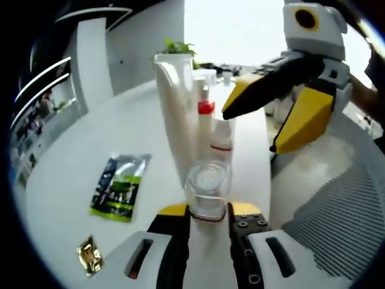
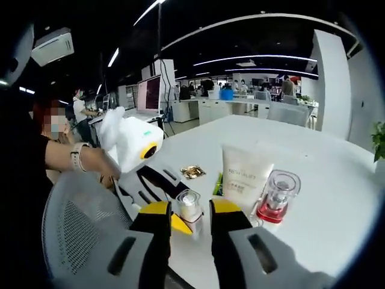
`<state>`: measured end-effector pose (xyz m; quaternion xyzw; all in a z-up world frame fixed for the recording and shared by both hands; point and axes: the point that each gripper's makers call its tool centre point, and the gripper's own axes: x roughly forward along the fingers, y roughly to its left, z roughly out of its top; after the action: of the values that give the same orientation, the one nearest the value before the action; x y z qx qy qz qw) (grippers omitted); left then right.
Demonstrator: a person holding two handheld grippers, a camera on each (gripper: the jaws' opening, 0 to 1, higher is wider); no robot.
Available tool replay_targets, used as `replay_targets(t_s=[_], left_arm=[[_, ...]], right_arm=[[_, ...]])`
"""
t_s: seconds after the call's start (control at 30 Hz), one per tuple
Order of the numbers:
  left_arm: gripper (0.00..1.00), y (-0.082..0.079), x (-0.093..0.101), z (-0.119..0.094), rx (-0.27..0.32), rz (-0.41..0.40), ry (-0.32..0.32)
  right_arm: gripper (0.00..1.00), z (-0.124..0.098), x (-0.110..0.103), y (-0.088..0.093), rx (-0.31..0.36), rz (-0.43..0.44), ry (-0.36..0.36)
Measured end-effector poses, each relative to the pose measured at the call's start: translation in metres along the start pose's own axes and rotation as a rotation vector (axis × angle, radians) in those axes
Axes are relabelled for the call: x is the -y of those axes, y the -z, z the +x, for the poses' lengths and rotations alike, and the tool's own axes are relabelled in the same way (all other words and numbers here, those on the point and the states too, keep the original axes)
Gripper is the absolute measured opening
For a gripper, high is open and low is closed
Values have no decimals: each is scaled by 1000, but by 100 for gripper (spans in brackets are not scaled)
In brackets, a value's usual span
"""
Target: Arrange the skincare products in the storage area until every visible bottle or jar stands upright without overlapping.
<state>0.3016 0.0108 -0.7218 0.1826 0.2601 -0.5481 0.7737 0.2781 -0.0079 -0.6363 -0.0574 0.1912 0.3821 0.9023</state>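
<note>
Left claw (image 1: 208, 218) grips a tube's clear cap (image 1: 207, 188), hiding its base.

Both views sit low and close, facing each other across the white tube (image 1: 180, 114) (image 2: 245, 174)

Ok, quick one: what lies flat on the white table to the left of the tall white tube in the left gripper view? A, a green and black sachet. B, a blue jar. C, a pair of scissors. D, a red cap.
A: a green and black sachet lies flat on the white table, left of the tall white tube, with a small gold packet nearer the camera.
</note>
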Motion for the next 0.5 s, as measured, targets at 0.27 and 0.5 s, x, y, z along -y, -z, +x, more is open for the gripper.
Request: replay_targets(t_s=[0.27, 0.5], left_arm=[[26, 9, -3, -7, -32, -27, -25], [26, 26, -3, -12, -104, -76, -20]], right_arm=[[26, -22, 28, 27, -61, 40, 72], [26, -17, 50, 52, -130, 24, 110]])
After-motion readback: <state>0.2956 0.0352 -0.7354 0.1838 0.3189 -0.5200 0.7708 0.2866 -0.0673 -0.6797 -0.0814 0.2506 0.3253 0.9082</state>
